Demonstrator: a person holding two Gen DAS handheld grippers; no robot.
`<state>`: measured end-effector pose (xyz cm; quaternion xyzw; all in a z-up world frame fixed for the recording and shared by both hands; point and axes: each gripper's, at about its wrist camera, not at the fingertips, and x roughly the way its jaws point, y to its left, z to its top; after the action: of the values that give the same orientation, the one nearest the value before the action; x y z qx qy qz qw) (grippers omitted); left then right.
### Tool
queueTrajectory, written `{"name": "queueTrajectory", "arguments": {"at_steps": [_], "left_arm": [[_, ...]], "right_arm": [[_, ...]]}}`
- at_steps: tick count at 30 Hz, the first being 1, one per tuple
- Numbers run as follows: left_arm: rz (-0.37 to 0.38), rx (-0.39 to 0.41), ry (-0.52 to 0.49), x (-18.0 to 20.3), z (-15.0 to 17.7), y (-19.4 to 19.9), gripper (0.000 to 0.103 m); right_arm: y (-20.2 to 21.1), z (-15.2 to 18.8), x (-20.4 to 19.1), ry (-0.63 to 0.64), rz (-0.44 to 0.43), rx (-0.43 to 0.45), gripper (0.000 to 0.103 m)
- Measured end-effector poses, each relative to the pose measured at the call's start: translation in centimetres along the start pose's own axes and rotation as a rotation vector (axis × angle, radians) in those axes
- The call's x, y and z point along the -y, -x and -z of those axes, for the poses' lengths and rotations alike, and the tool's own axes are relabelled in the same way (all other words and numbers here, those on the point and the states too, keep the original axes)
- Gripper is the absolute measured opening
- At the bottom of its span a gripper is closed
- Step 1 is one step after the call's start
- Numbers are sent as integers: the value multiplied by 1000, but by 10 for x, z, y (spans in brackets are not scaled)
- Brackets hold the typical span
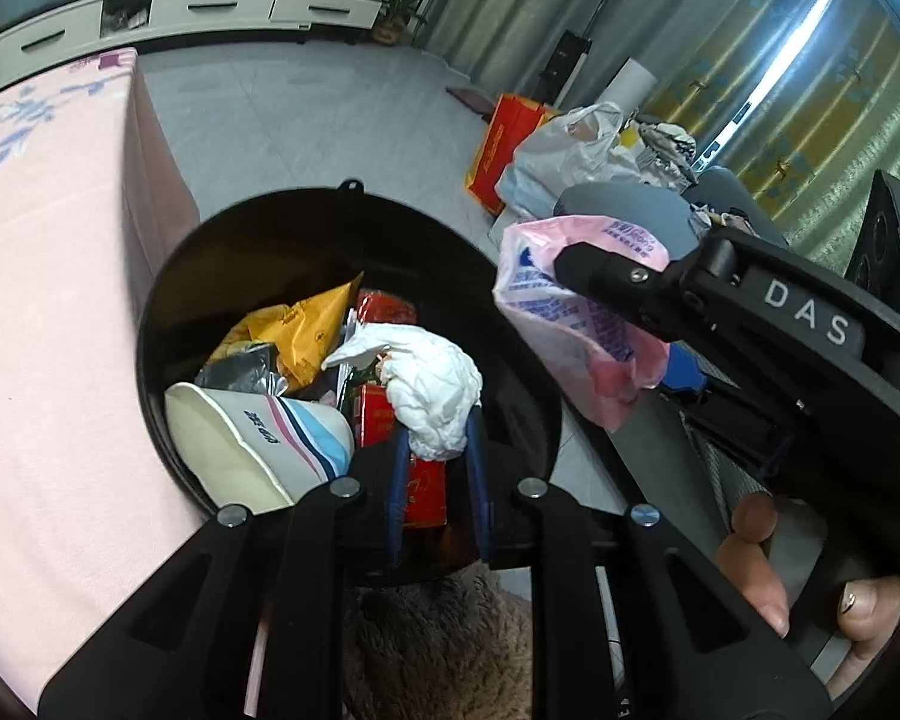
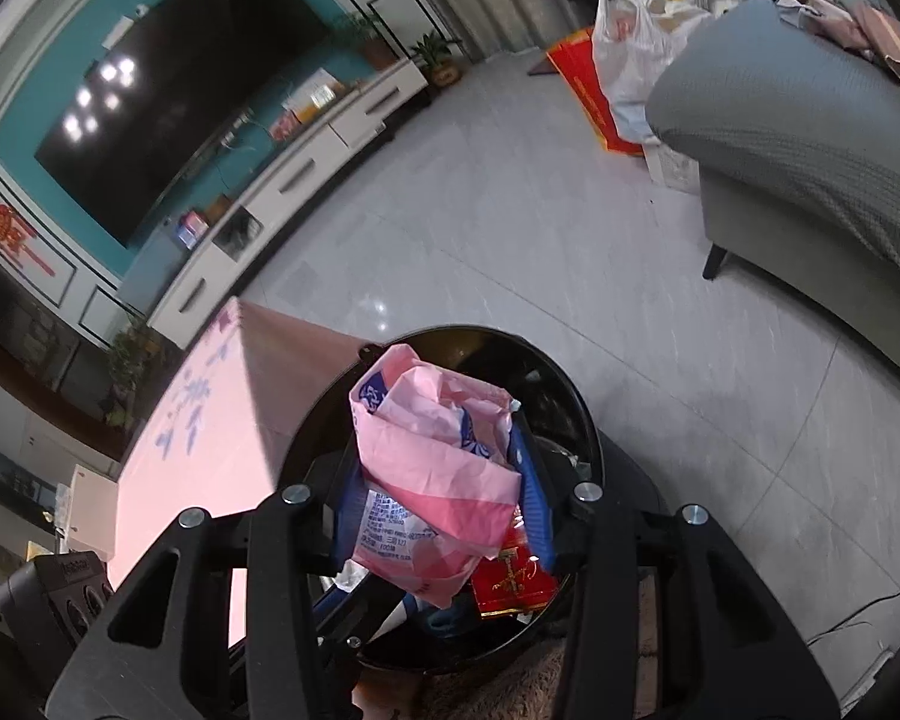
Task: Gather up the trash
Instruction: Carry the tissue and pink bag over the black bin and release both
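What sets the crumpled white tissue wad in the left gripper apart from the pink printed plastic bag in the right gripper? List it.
The crumpled white tissue wad is plain white paper; the pink printed plastic bag is glossy film with blue print.
The wad is a compact lump; the bag is looser and bulkier, drooping below the fingers.
The left gripper pinches the wad narrowly; the right gripper stands wider on the bag.
Both hang over the round black trash bin.

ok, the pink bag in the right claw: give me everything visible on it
The pink plastic bag is thin, crumpled film, pale pink with blue print and a white label panel of small text. It is pinched between the right claw's blue pads, bunched and folded, its loose end hanging down. It hangs over the rim of the round black bin, above a red packet already inside.
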<state>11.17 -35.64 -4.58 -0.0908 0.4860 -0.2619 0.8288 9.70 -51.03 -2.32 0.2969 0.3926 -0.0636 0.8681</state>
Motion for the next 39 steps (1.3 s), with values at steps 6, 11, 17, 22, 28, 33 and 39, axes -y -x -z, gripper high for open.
{"name": "queueTrajectory", "arguments": {"at_steps": [6,11,17,22,28,33,39], "left_arm": [[-9,-30,4,-5,-4,-17,19],[-14,-48,9,-7,-5,-22,19],[-7,-66,14,-9,-5,-27,19],[-7,-57,3,-6,-4,-22,21],[-12,24,3,-6,-2,9,72],[-20,154,50,-25,0,67,95],[-173,297,134,-78,16,152,100]], "right_arm": [[-15,5,-2,1,41,-41,44],[-21,7,-2,-1,72,-63,45],[-24,8,-1,1,90,-71,45],[-17,10,-7,27,118,-47,50],[-1,11,-15,45,75,11,76],[17,13,-28,78,71,96,92],[32,20,-55,152,27,153,98]]}}
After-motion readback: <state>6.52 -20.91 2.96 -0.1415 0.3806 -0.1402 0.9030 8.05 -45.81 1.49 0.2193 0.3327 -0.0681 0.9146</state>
